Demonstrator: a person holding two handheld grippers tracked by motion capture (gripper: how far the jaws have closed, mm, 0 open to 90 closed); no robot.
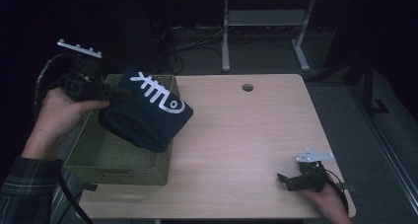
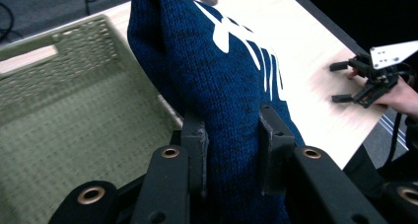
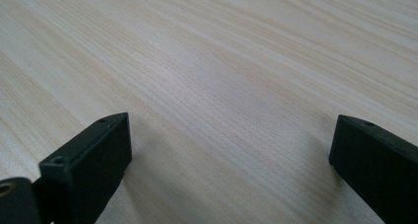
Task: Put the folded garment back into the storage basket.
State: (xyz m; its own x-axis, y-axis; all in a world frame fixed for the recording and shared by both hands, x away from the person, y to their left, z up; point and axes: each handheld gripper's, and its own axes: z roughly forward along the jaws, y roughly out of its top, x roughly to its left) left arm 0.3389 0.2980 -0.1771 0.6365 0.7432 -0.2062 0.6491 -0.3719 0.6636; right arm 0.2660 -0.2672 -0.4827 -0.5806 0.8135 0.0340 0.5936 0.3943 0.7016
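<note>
Clamping a folded blue sweater [image 1: 148, 113], left gripper [image 2: 231, 150] fingers hold it above the green basket's [image 1: 118, 172] right rim, worktop's left; right gripper [image 1: 291, 179] rests near-right, fingers wide, empty.

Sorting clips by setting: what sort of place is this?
Probably an office or lab workroom, not a home: a plain wooden desk with a cable hole, a second desk's metal frame behind, and loose cables on a grey floor.
</note>
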